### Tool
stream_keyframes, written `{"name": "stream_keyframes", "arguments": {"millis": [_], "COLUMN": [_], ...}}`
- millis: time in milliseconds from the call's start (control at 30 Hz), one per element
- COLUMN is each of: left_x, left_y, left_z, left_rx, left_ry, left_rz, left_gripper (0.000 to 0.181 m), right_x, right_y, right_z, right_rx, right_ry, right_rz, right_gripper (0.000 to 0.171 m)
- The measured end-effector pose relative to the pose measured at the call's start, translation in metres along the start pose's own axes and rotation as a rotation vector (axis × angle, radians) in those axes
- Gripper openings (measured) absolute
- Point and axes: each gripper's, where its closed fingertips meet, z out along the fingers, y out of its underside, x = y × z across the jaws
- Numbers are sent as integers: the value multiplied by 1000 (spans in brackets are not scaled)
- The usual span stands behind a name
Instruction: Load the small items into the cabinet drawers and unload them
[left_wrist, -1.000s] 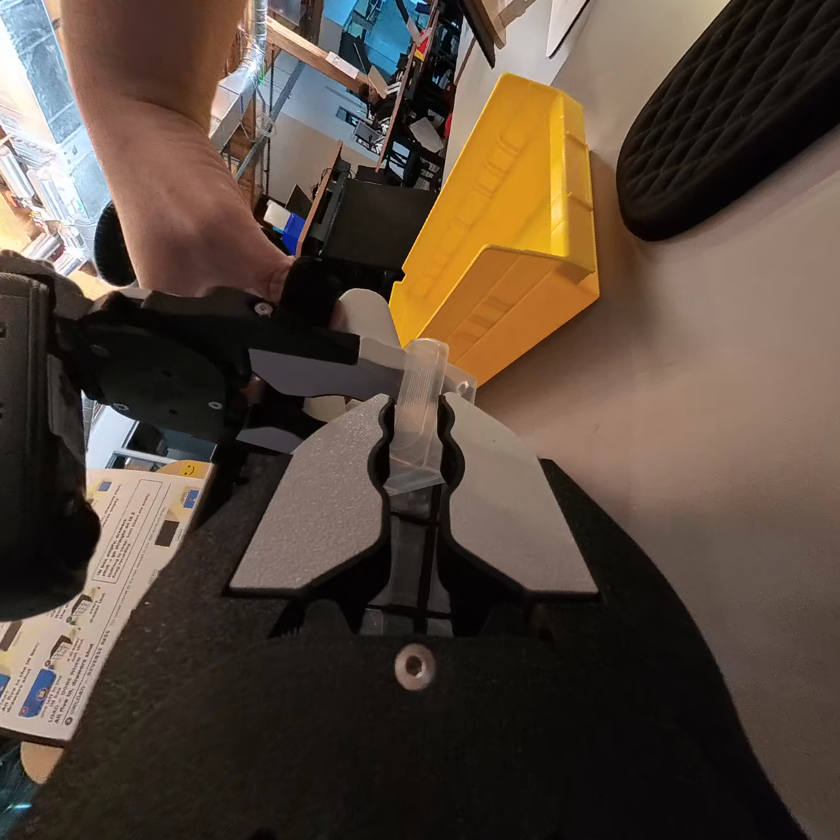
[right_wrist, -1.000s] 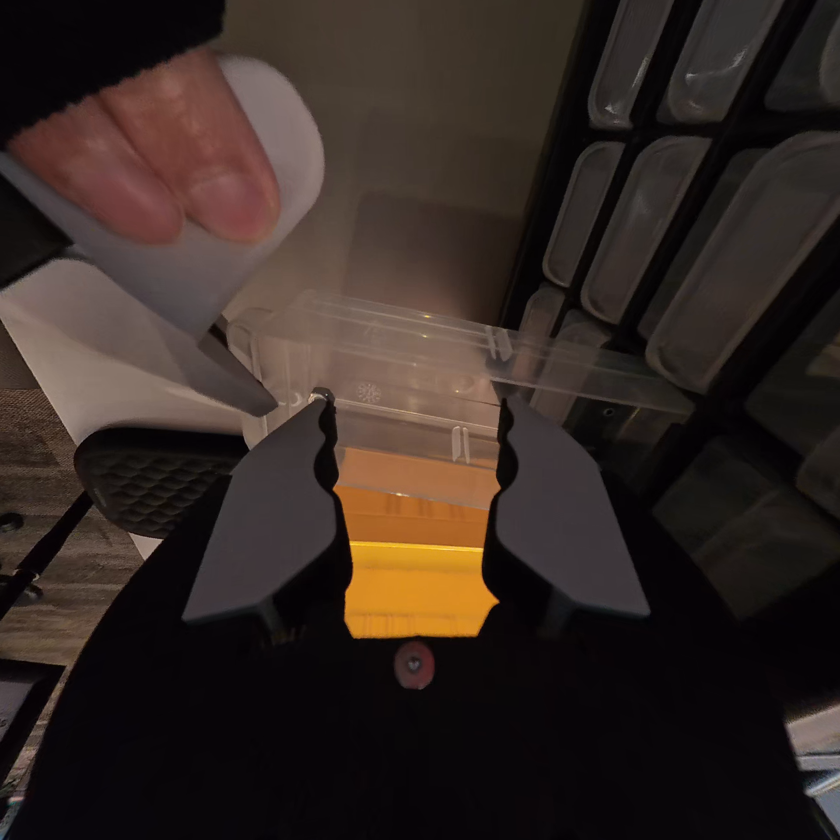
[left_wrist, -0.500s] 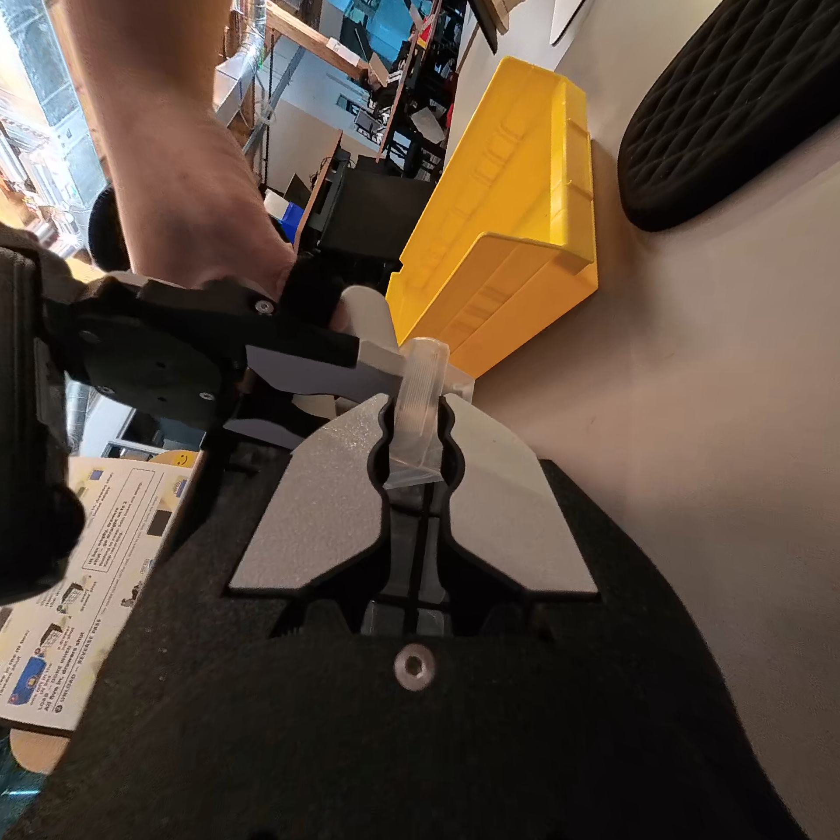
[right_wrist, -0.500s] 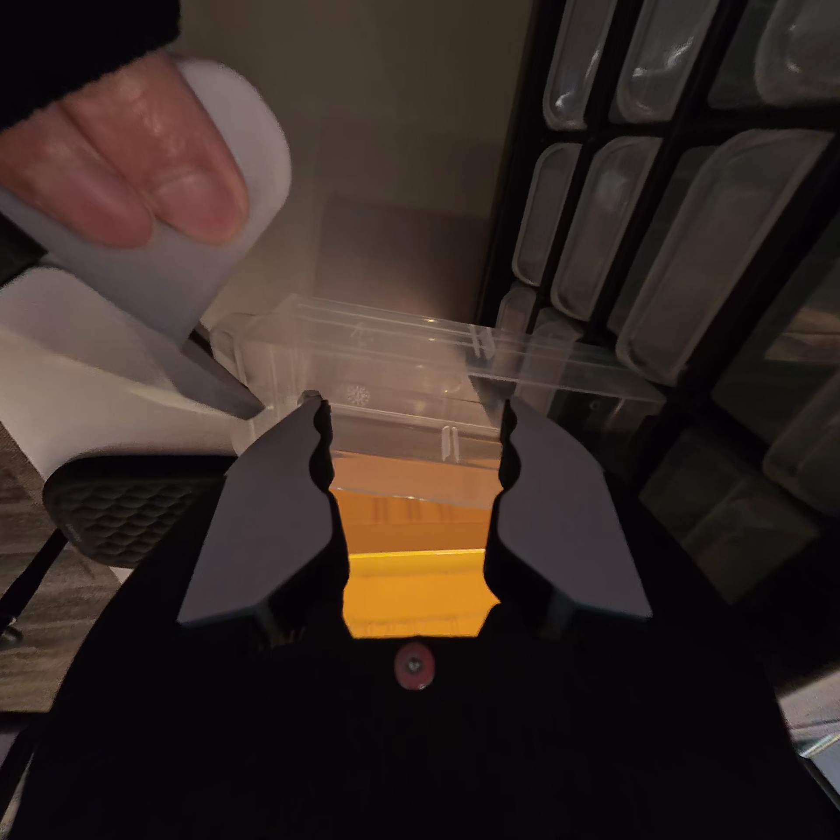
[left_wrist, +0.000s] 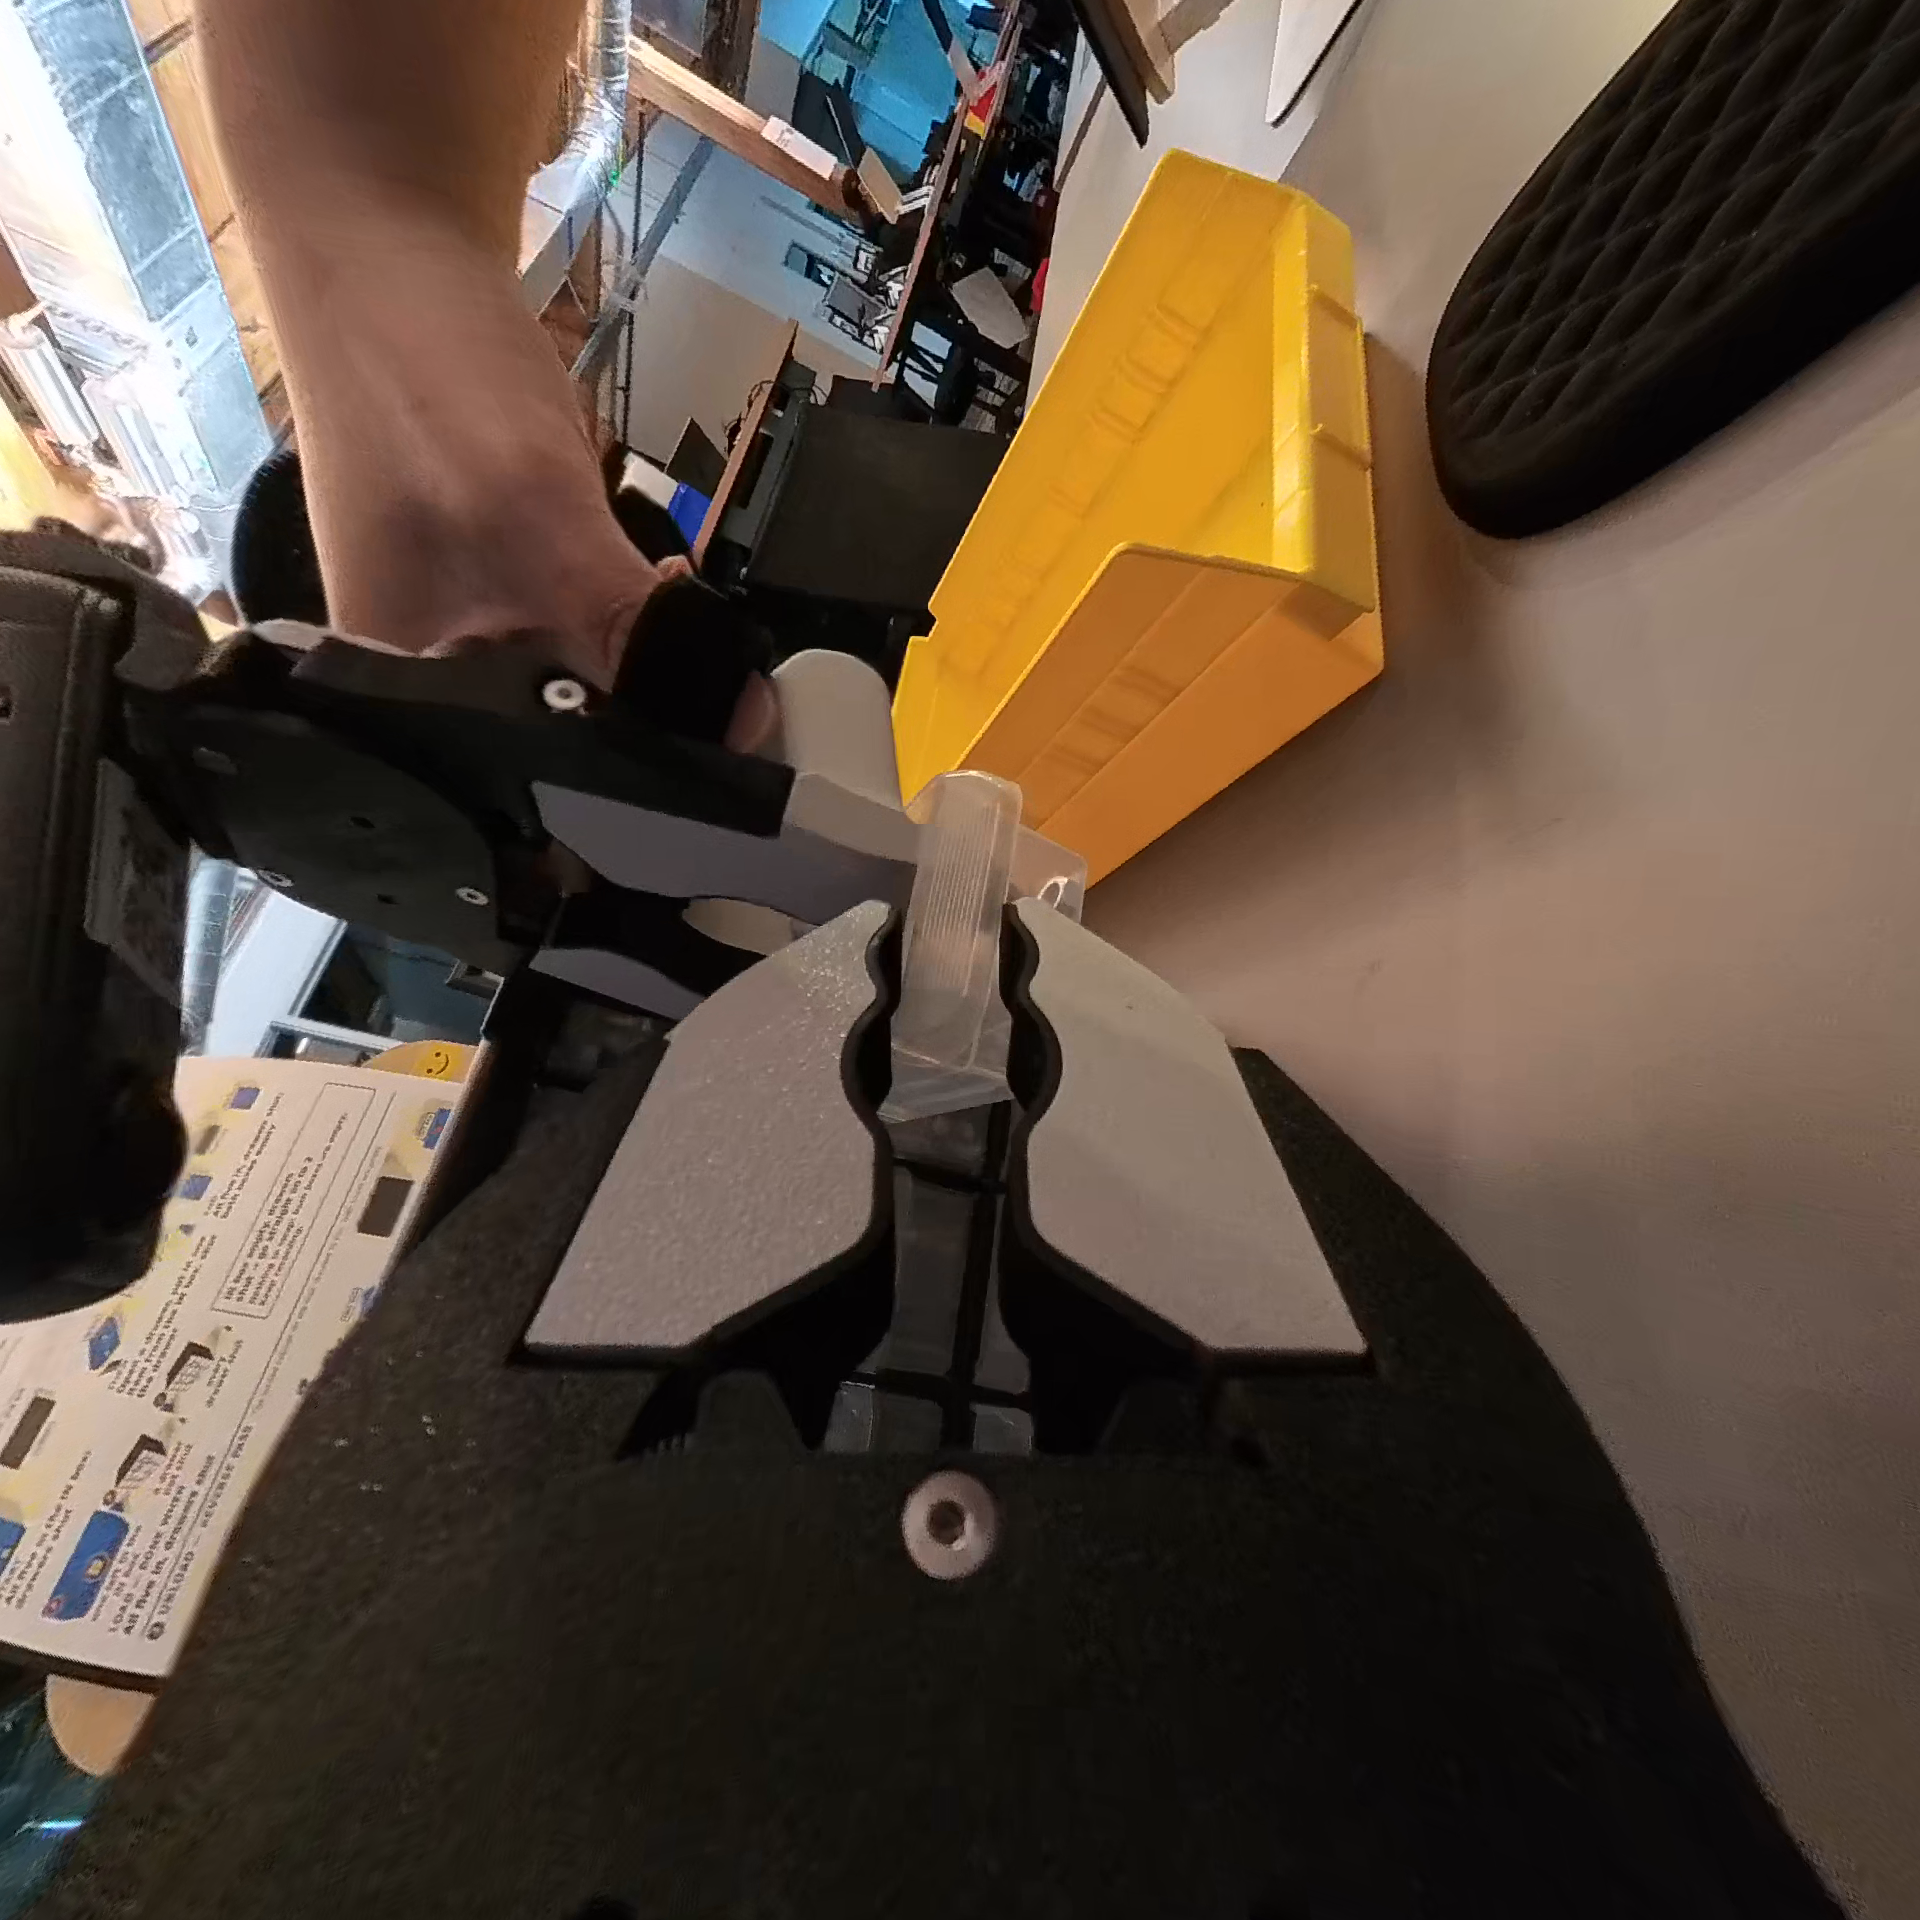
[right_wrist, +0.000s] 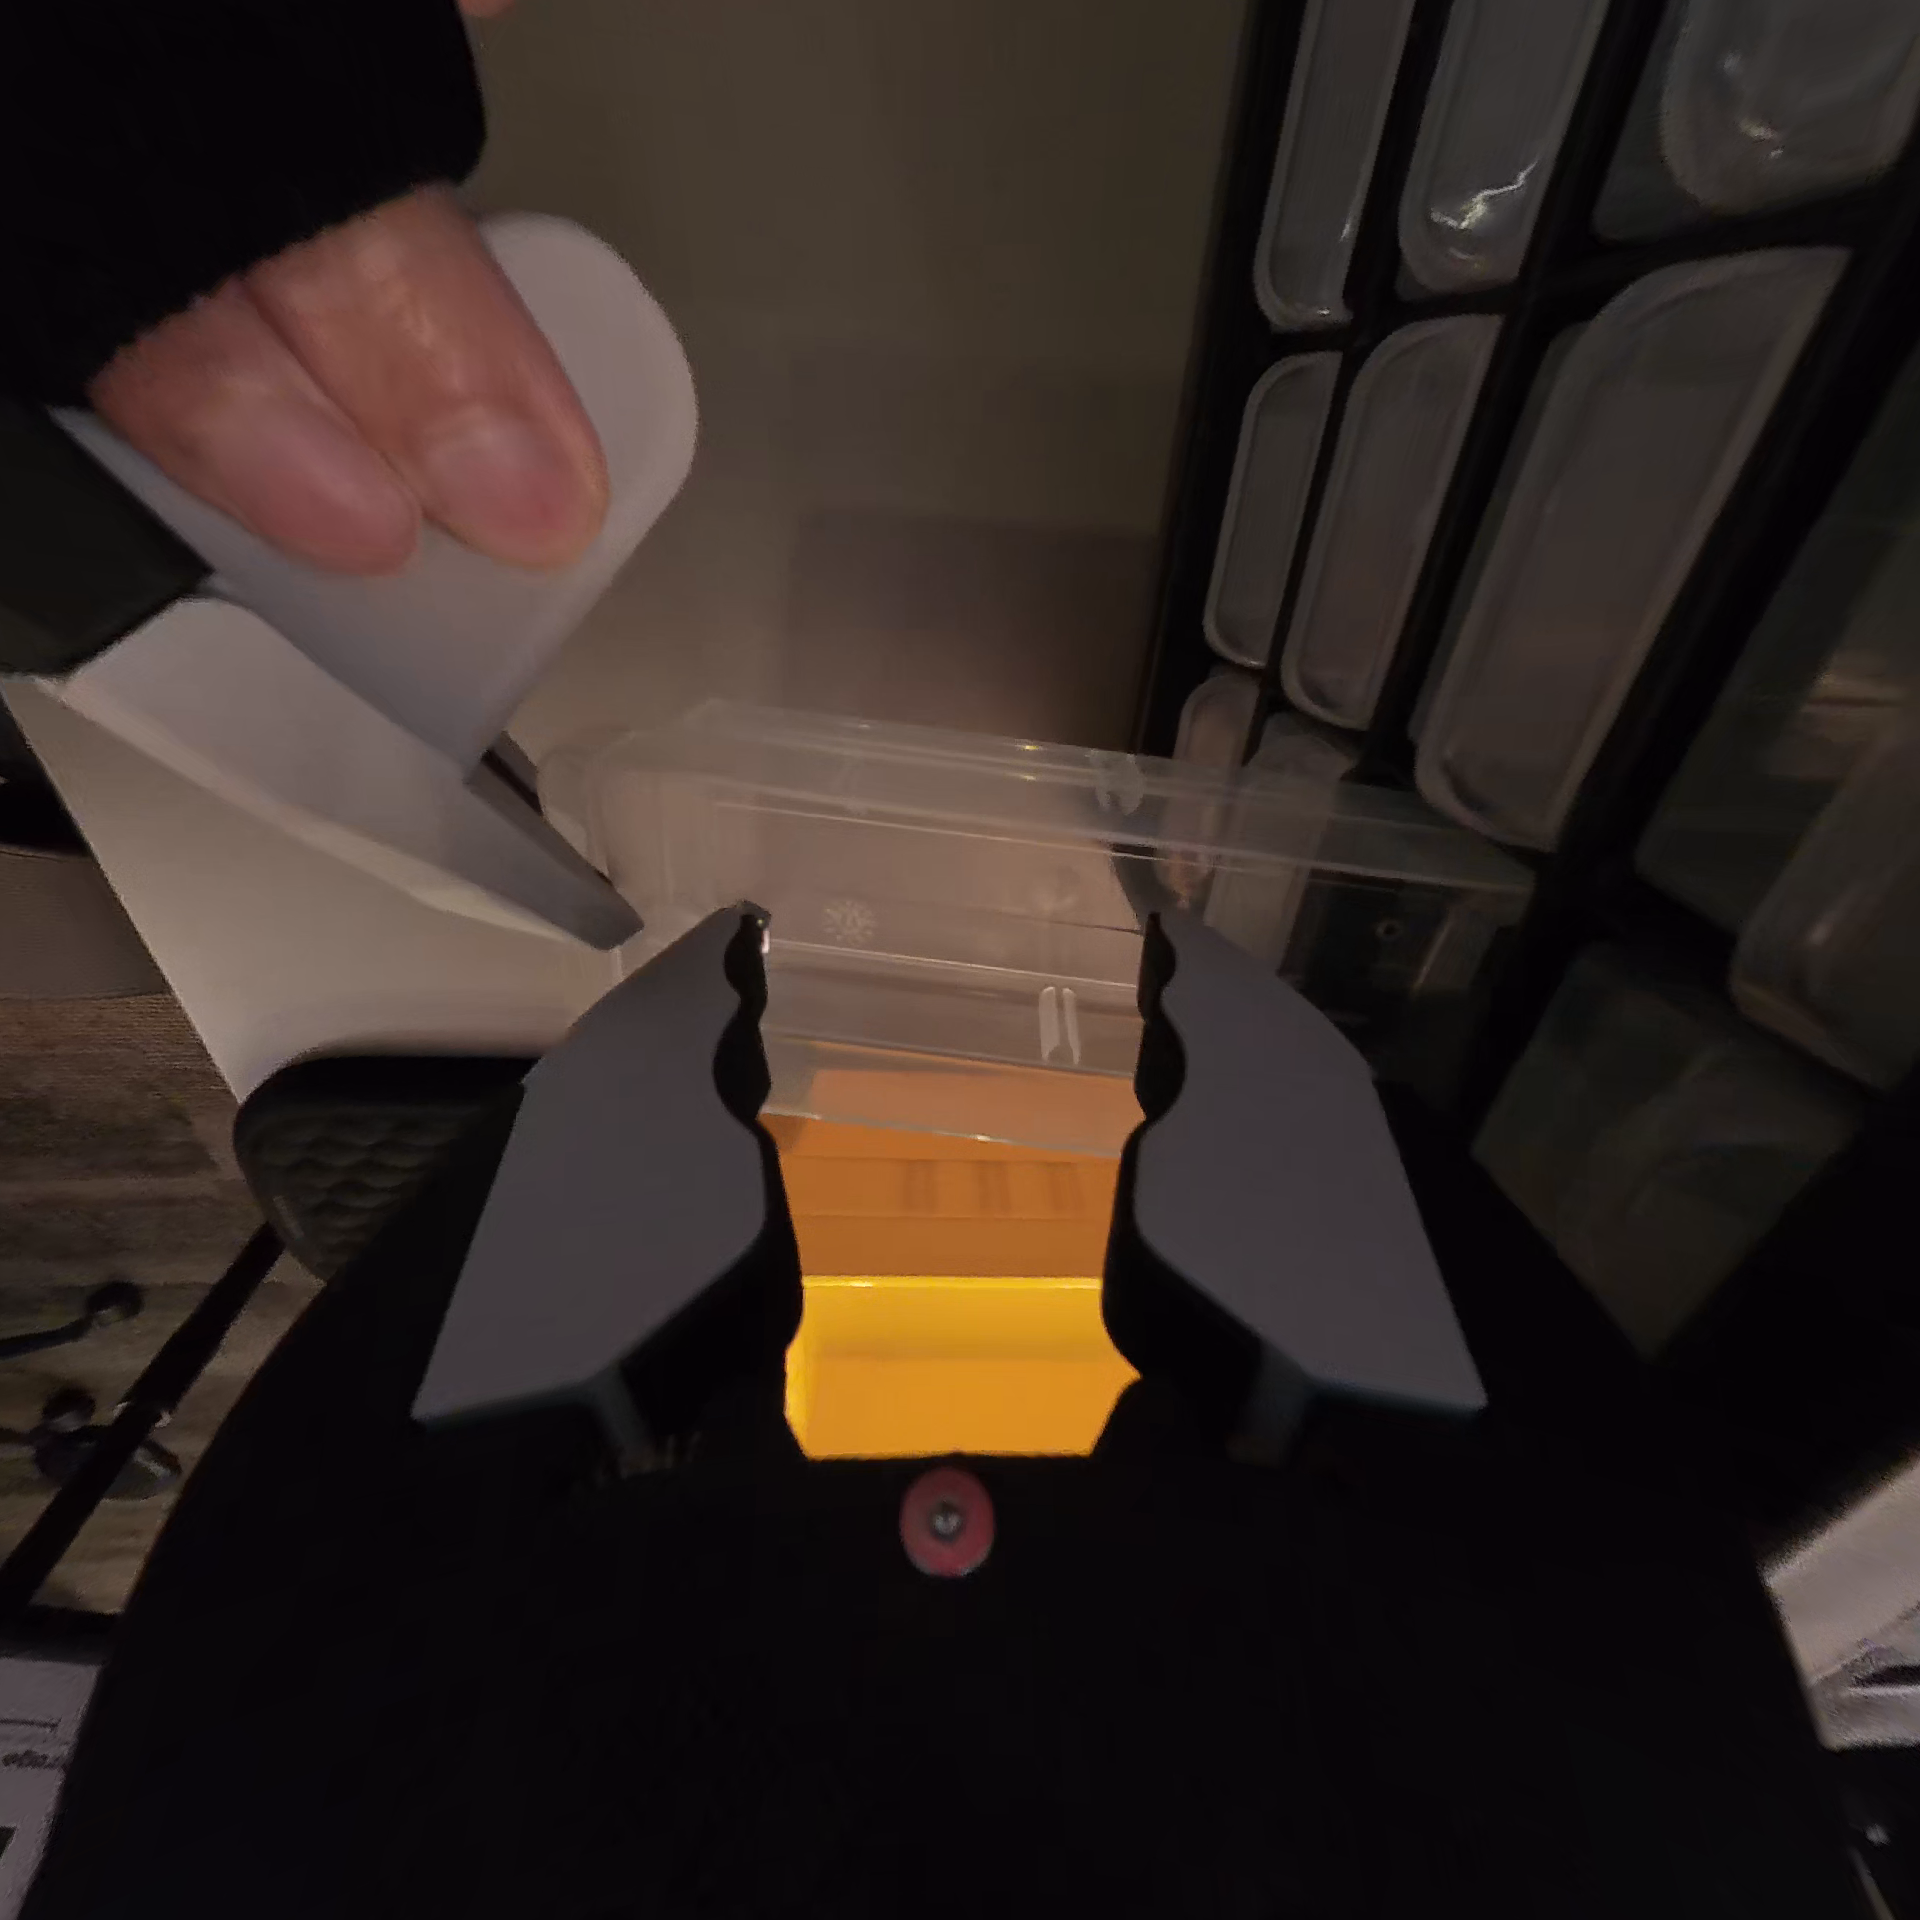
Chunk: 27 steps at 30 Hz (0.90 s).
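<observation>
Left tongs (left_wrist: 951, 971) grip clear drawer (right_wrist: 997, 883); right tongs (right_wrist: 951, 987) gape.

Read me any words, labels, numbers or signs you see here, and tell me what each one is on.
Sheet, lower left in the left wrist view: printed instructions with small pictures; I don't quote writing.
Smiley at its top edge: a yellow sign, no words.
Bin: raised marks, unreadable.
Drawer: small round moulded mark, too small to read.
Paper: print too blurred to read.
</observation>
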Motion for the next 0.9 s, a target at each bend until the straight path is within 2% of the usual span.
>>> {"name": "stream_keyframes", "arguments": {"millis": [367, 900], "left_x": [-1, -2], "left_y": [-3, 1], "left_z": [2, 3], "left_rx": [9, 3], "left_ry": [-11, -22], "left_rz": [15, 0], "left_gripper": [17, 17], "right_x": [0, 2], "right_y": [4, 5], "right_z": [2, 2], "right_rx": [-60, -53], "right_ry": [17, 27], "right_rz": [-31, -70], "right_gripper": [70, 64]}}
